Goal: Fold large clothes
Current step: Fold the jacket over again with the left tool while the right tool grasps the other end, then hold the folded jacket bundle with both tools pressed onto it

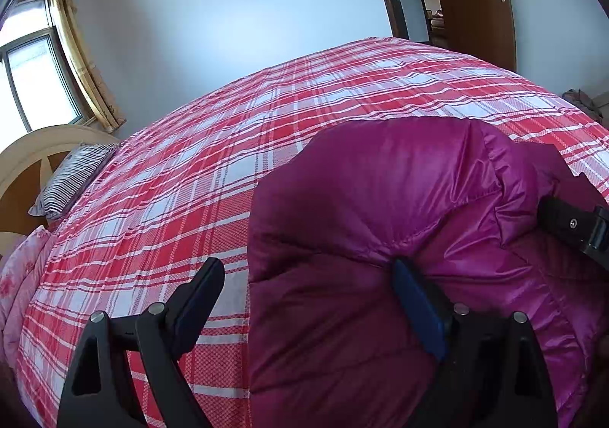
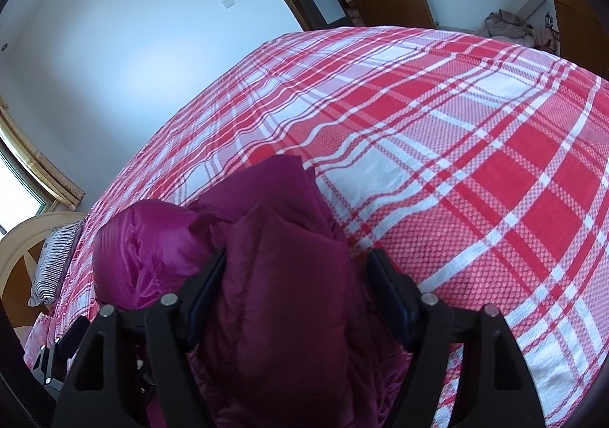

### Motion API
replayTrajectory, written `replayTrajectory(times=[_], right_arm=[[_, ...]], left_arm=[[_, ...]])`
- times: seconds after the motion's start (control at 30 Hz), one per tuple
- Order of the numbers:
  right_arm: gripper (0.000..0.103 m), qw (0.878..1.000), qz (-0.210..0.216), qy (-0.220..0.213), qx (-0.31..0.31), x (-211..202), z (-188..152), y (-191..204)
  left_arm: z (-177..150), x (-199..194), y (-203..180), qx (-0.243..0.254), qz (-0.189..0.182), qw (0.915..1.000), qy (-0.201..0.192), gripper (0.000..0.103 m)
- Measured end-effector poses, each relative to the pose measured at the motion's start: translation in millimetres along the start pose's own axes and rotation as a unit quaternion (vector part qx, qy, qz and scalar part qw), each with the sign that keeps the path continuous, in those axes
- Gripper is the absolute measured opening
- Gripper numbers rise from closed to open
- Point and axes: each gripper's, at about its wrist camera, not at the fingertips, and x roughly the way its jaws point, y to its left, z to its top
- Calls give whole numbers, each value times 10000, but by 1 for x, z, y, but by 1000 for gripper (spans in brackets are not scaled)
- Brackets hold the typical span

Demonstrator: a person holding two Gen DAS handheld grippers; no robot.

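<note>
A: How will that magenta down jacket (image 1: 380, 237) handle, lying bunched on the plaid bedspread (image 1: 190, 180) at its near edge?

B: Probably light, puffy and slick; take stitched seams or the hem, not loose fill.

A: And the grippers?

B: Both tilt downward. The left hand-held gripper (image 1: 304, 289) stands wide, straddling the jacket's edge without pinching. The right hand-held gripper (image 2: 297, 279) brackets a thick fold; its right pad seems clear, so it is unclamped.

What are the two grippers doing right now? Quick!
Left gripper: jaws open wide, straddling the edge of the purple jacket, not squeezing it.
Right gripper: jaws open, a fold of the jacket between them, not clamped.
</note>
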Motion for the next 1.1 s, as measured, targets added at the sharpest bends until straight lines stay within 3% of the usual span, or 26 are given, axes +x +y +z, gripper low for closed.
replayTrajectory(times=[0.27,0.37,0.47,0.53,0.63,1.1], right_arm=[[75,9999,-98,-53,-21,-2,2,1],[76,9977,-333,-511,-298,-26,5,14],[72,9934,-191,-951,-612,-53,10,33],[45,9928,-65,-840,-852,-53,12,45],[27,9921,-79,-660,-1066,-41,6,51],[27,9936,-387,-68,-1062,-4,-4,31]], left_arm=[[-1,2,-4,43,42,10000,13,91],[-1,1,-3,1,25,10000,14,91],[-1,1,-2,-103,-11,9999,24,91],[-1,1,-1,-162,-38,9999,39,92],[-2,3,1,-207,-76,9997,62,93],[-3,11,-1,-195,-266,9992,238,95]])
